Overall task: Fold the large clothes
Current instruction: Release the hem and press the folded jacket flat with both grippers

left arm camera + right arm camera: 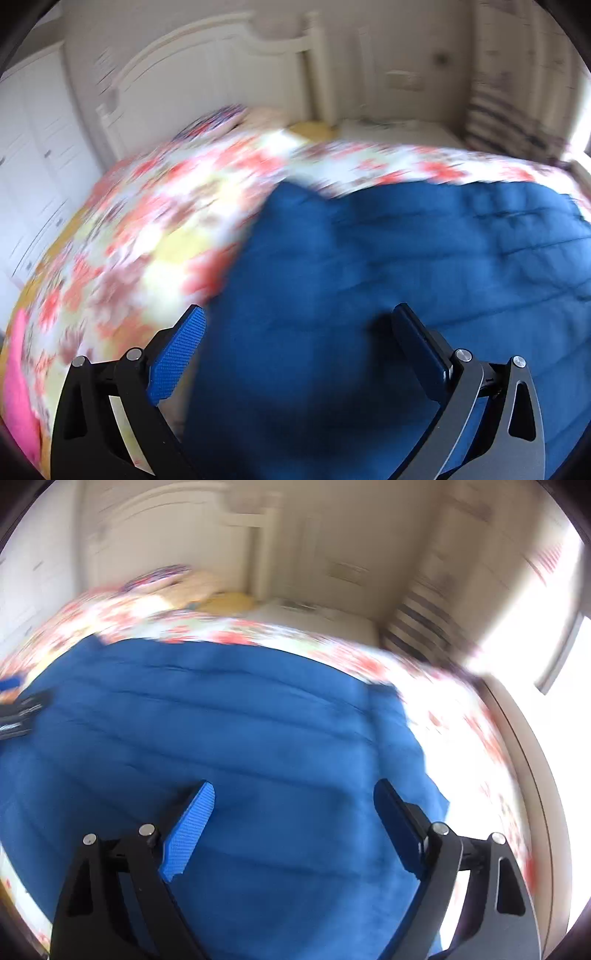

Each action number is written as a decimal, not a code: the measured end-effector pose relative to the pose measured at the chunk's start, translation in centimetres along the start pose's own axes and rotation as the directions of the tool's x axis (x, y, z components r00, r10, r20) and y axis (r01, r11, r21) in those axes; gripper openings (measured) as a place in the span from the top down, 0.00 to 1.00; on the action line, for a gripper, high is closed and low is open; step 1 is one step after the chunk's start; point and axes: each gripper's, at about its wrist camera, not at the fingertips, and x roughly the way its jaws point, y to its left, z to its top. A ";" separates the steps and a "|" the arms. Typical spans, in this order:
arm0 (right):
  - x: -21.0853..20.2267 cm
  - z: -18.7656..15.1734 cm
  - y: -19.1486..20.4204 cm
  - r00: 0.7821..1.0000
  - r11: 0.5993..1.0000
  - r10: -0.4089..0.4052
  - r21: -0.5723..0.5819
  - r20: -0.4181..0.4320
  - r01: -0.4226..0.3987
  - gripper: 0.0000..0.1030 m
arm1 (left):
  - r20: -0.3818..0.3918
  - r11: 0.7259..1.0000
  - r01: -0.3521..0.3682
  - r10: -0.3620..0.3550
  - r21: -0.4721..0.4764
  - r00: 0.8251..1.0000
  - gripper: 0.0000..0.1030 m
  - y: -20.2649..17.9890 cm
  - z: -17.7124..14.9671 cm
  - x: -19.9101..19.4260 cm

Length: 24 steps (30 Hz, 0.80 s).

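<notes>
Left wrist view: the left gripper (299, 317), jaws spread and empty, hangs over the blue garment (406, 266) on the floral bed (122, 229).

Right wrist view: the right gripper (295, 797) likewise, above the cloth's middle. Through the blur, seemingly flat; a mid-cloth pinch could bunch it.

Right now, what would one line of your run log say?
task: fold large clothes | left gripper: open, empty | right gripper: open, empty | blue quilted garment: spread on floral bedspread | views blurred
</notes>
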 end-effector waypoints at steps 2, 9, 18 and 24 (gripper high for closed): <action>0.7 -1.4 -2.0 0.997 0.994 0.077 0.082 0.005 -0.077 0.13 | -0.022 0.986 0.135 -0.138 -0.102 0.990 0.04 2.5 -1.0 1.0; 0.4 -1.7 -1.8 0.999 0.996 0.046 0.079 0.007 -0.046 0.13 | -0.046 0.983 0.147 -0.153 -0.109 0.987 0.04 2.8 -1.0 1.4; -6.3 -3.1 6.9 0.983 0.988 0.116 -0.119 0.145 -0.099 0.15 | 0.135 0.988 0.154 -0.152 -0.005 0.979 0.04 -1.4 -2.1 -7.1; -2.6 -5.3 10.9 0.990 0.971 0.097 -0.226 0.098 -0.073 0.11 | 0.112 0.985 0.089 -0.106 0.145 0.988 0.04 -7.4 -6.4 -5.5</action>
